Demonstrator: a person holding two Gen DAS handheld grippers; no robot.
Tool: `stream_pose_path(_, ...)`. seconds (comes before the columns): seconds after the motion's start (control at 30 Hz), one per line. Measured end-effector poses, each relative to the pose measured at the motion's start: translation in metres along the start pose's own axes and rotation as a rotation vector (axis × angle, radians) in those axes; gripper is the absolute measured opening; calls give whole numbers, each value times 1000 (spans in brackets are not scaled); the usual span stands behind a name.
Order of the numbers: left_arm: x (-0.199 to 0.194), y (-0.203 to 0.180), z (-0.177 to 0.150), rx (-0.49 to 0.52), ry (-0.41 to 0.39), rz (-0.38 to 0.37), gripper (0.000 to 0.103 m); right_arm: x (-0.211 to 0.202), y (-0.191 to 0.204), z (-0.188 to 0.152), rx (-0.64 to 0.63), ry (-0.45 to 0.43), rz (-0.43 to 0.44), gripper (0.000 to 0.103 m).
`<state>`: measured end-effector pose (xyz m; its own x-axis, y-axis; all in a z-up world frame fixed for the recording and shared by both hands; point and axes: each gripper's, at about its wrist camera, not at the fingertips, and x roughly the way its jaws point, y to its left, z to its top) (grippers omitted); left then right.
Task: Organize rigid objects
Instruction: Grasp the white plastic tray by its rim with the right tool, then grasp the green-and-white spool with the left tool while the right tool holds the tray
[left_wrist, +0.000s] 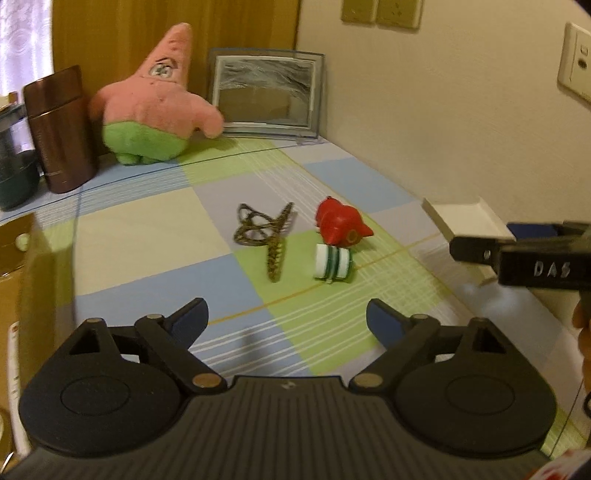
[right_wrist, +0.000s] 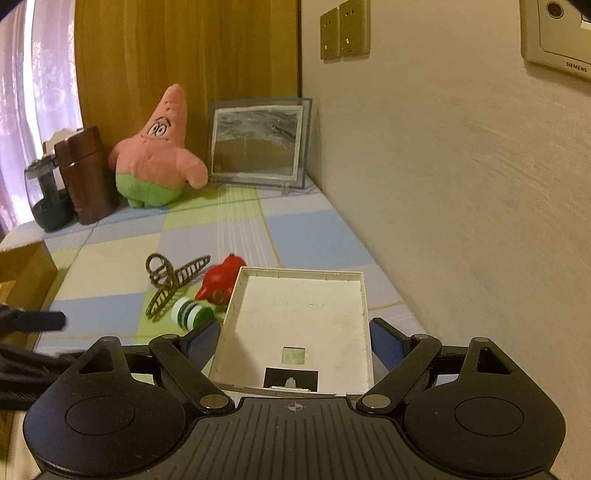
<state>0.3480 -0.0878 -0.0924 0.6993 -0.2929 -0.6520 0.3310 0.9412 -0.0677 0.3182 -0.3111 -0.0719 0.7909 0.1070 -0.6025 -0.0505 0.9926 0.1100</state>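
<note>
On the checked tablecloth lie a bronze hair claw, a red toy figure and a green-and-white spool, close together. My left gripper hovers short of them, open, with nothing between its fingers. My right gripper is shut on a shallow white tray, pads pressing its two side walls; the tray holds nothing. From the right wrist, the claw, red toy and spool sit just left of the tray. The tray and right gripper's finger show at the left view's right edge.
A pink star plush, a picture frame, a brown canister and a dark pot stand at the table's back. A wall runs along the right side. A cardboard box sits at the left edge.
</note>
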Motion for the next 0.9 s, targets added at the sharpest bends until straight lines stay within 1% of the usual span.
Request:
stream_pose_path(0.07,9,-6,1,17,-2,-13,90,1,-4,3,13,-3,4,84)
stream_pose_path(0.2,26,-14,4,39,-5,-30,82,5,-10,7,44,3,13,84)
stream_pose_path(0.37,43,-22,11,65,-16,-40,80,14,-13,13,37,-2,16,84)
stream_pose_path(0.5,55,-27,15,79,-16,-47,74,19,-16,16,43,6,13,84)
stream_pose_path(0.63,68,-31,18,100,-7,-53,64,22,-23,17,64,19,4,84)
stream_pose_path(0.67,71,-32,18,104,-5,-52,63,23,-23,17,67,22,3,84)
stream_pose_path(0.73,76,-33,19,103,-4,-50,59,24,-24,18,72,26,0,84)
stream_pose_path(0.77,78,-33,20,100,-6,-51,59,25,-24,18,73,29,-1,84)
stream_pose_path(0.9,84,-35,22,104,0,-53,45,28,-21,19,68,37,0,84)
